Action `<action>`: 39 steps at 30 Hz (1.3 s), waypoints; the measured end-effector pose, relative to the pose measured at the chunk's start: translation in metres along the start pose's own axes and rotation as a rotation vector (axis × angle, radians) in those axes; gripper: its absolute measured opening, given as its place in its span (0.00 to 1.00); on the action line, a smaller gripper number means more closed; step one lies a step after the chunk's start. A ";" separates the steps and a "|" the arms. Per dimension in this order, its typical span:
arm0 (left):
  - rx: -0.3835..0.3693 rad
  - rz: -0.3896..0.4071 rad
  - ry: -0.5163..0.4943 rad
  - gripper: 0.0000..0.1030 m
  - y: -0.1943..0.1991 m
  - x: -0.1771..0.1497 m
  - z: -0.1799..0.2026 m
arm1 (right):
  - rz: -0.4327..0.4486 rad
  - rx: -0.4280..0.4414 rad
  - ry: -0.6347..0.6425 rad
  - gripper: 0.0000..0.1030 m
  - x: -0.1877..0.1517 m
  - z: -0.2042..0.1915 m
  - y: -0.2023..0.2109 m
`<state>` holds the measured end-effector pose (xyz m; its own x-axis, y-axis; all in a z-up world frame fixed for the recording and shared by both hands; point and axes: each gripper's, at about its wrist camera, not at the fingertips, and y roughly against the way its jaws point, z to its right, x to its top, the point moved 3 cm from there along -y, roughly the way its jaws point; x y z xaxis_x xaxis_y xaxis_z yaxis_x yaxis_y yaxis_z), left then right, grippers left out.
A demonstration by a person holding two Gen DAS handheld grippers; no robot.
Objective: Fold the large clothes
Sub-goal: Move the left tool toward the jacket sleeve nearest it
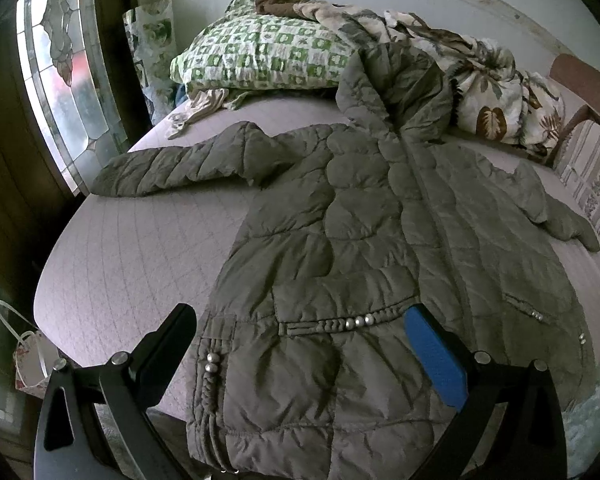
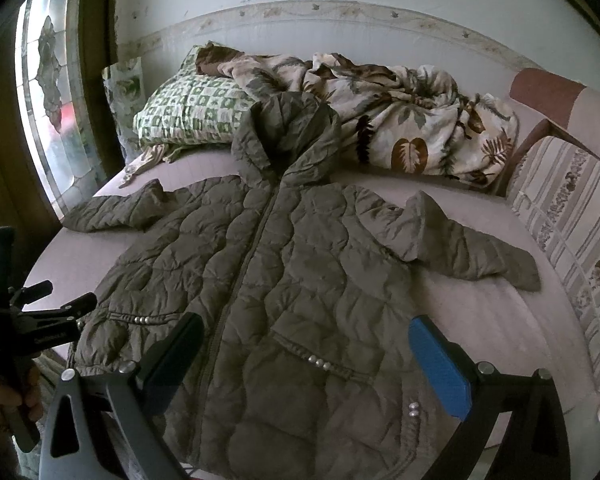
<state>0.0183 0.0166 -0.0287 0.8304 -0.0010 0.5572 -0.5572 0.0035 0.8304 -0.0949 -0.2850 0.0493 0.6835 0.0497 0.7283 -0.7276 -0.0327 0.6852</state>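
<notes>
Across the bed [image 2: 480, 312], a quilted olive jacket [image 2: 284, 264] lies flat, front up, sleeves spread. Both tools, left [image 1: 300, 344] and right [image 2: 304, 356], hover wide and empty above its hem. Likely soft, puffy, slippery: grip the sleeve cuffs or hem corners.

Each gripper [image 1: 300, 344] [image 2: 306, 354] is built of black arms, silver screws, one black finger [image 1: 172, 344], one blue pad [image 1: 434, 358].

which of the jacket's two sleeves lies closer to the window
The sleeve on the picture's left, pointing toward the stained-glass window; the other sleeve reaches toward the striped cushion.
</notes>
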 end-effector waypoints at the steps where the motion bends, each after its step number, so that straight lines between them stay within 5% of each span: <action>1: 0.008 0.002 -0.004 1.00 -0.001 0.000 -0.001 | 0.000 0.000 -0.001 1.00 0.000 -0.001 -0.002; 19: 0.014 0.008 0.118 1.00 -0.021 0.006 -0.056 | -0.063 0.047 0.062 1.00 0.009 -0.045 -0.046; 39: 0.084 0.039 0.125 1.00 -0.032 0.021 -0.089 | -0.075 0.054 0.064 1.00 0.023 -0.064 -0.079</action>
<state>0.0543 0.1054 -0.0440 0.7992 0.1219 0.5885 -0.5827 -0.0829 0.8084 -0.0252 -0.2179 0.0108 0.7292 0.1178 0.6740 -0.6696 -0.0798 0.7384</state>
